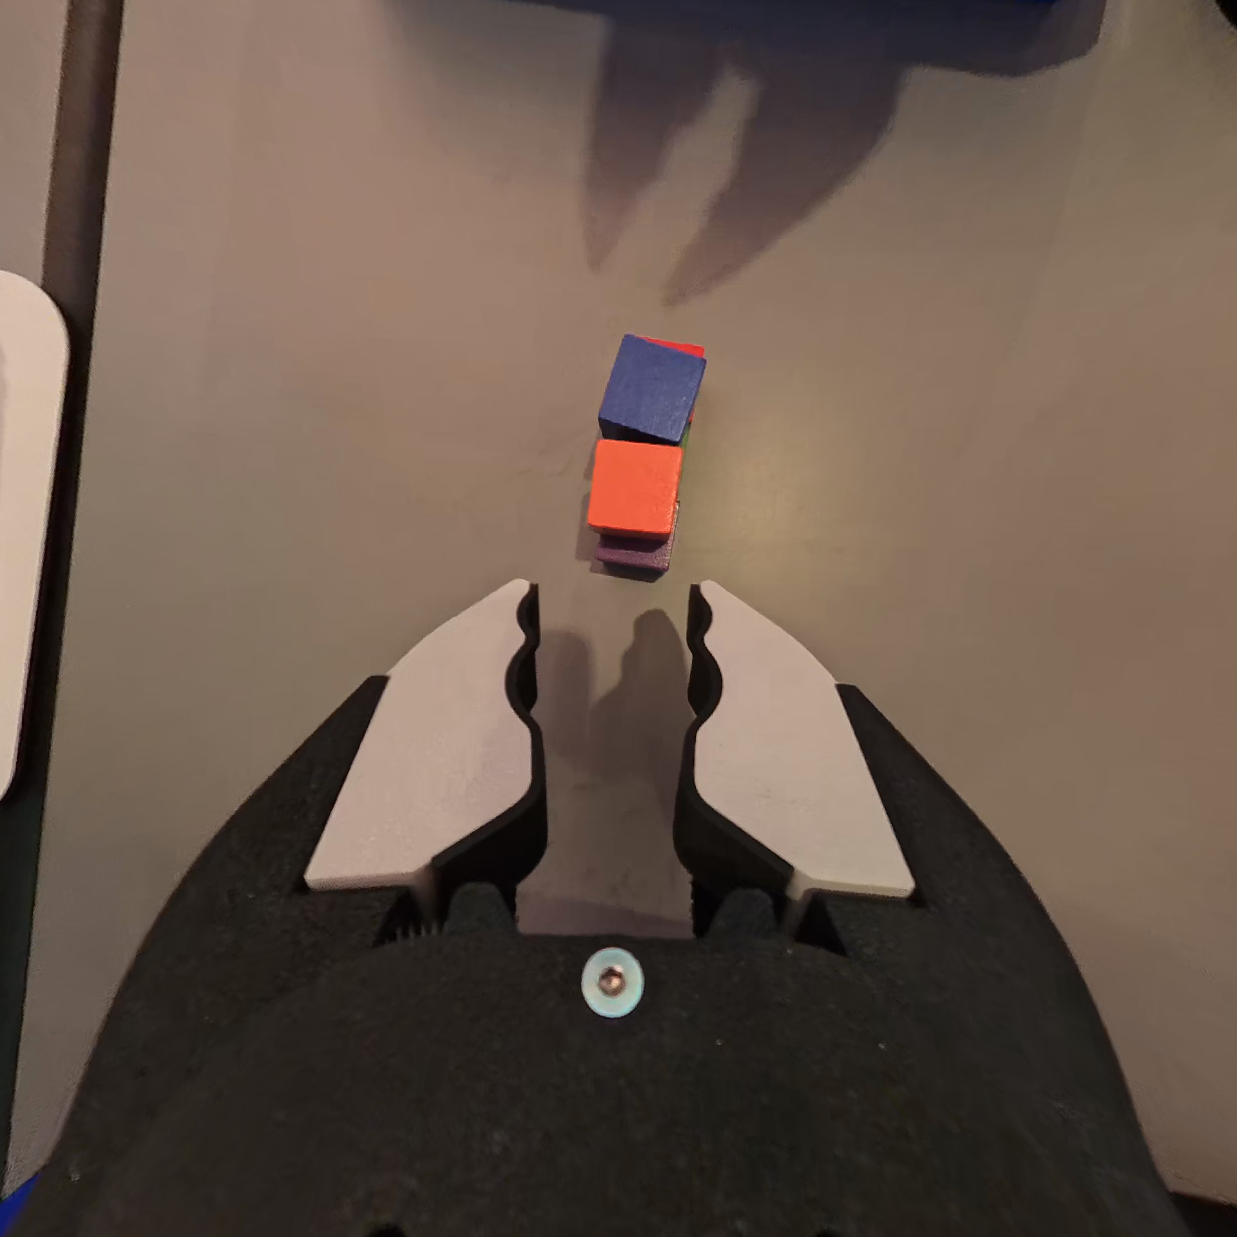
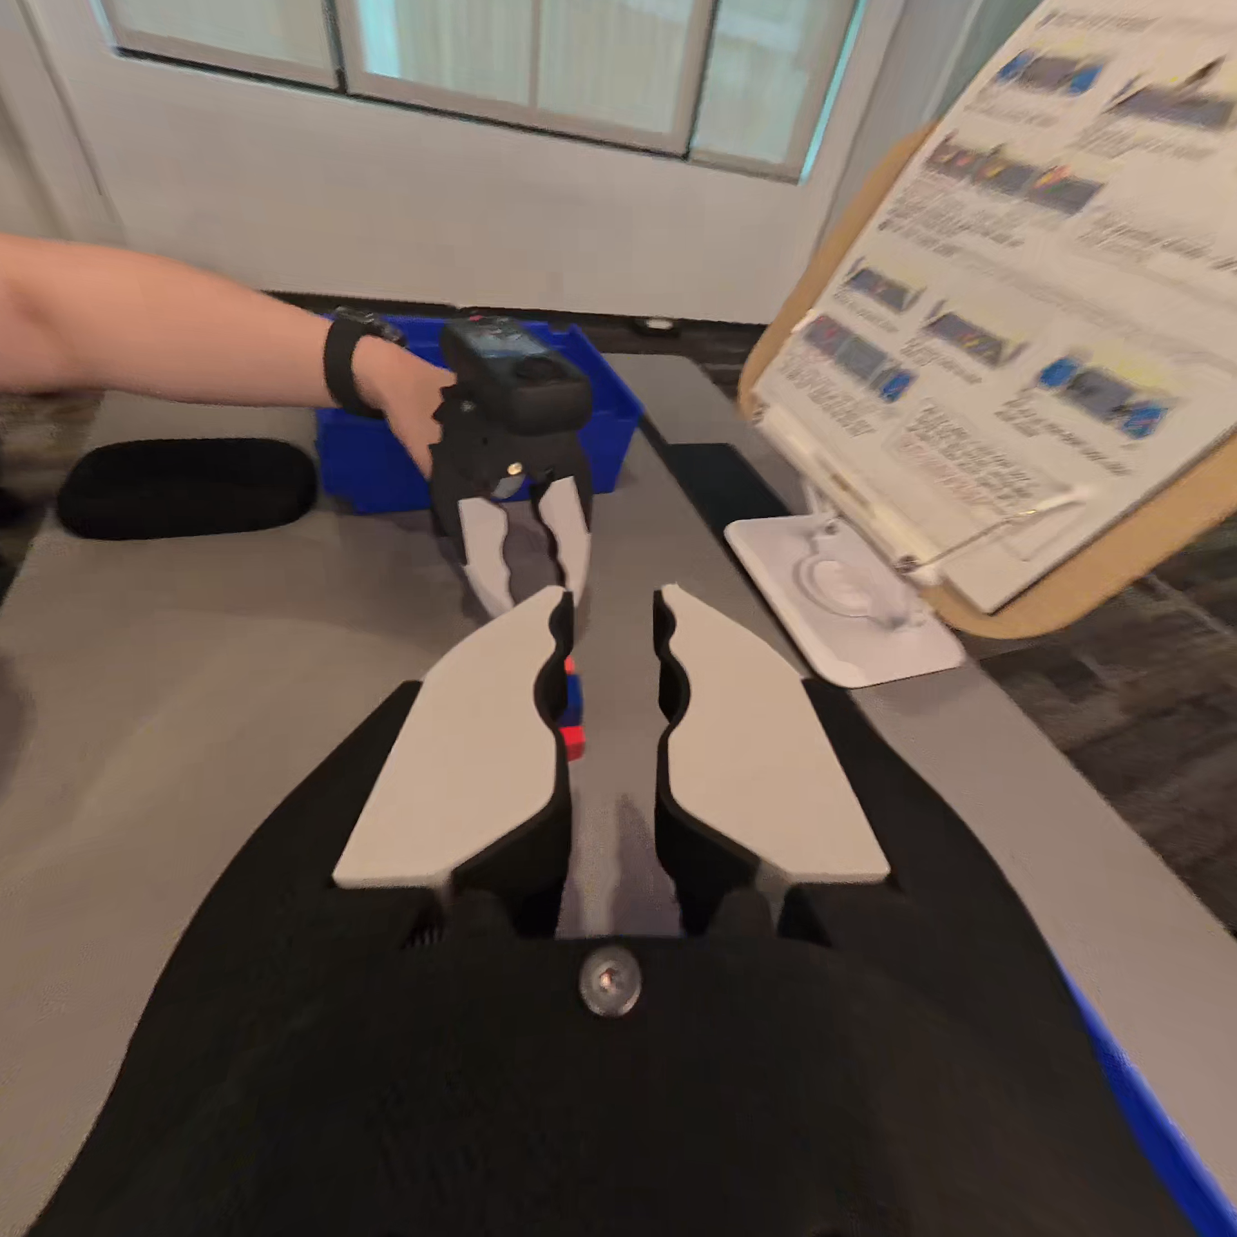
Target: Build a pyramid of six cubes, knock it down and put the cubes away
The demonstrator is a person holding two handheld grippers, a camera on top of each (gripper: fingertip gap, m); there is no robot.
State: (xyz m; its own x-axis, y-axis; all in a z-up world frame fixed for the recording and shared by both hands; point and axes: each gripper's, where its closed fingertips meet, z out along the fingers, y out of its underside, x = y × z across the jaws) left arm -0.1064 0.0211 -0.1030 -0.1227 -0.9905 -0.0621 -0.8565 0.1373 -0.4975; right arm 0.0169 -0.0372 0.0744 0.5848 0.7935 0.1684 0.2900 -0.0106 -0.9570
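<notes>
Evidently the build was well along. From above, the left wrist view showed a stack of small painted wooden cubes on the grey tabletop point(image 1: 268, 401): a dark blue cube point(image 1: 652, 388) and an orange cube point(image 1: 634, 487) sat side by side on an upper level, with a purple cube point(image 1: 632, 559) poking out beneath the orange one at the near end, a sliver of red cube point(image 1: 683, 348) at the far end and a hint of green on the right. How many cubes stood there in all could not be told, since the lower ones were mostly hidden.

The left gripper point(image 1: 612, 589) hovered just short of the stack, its jaws apart and holding nothing. The right gripper point(image 2: 612, 596) was likewise spread and empty; in its own view it pointed along the table toward the left gripper, and bits of the cubes peeped out beside its left finger. A blue plastic bin point(image 2: 602, 401) waited at the far edge, behind the person's hand point(image 2: 408, 401), near a black padded case point(image 2: 187, 488). A clipboard of instruction sheets point(image 2: 1004, 301) stood on a white stand off to the right.

By my judgement the step in hand was either crowning the pyramid or preparing to topple it. If the crown was missing, the next move called for fetching a cube and setting it gently across the blue and orange pair.
</notes>
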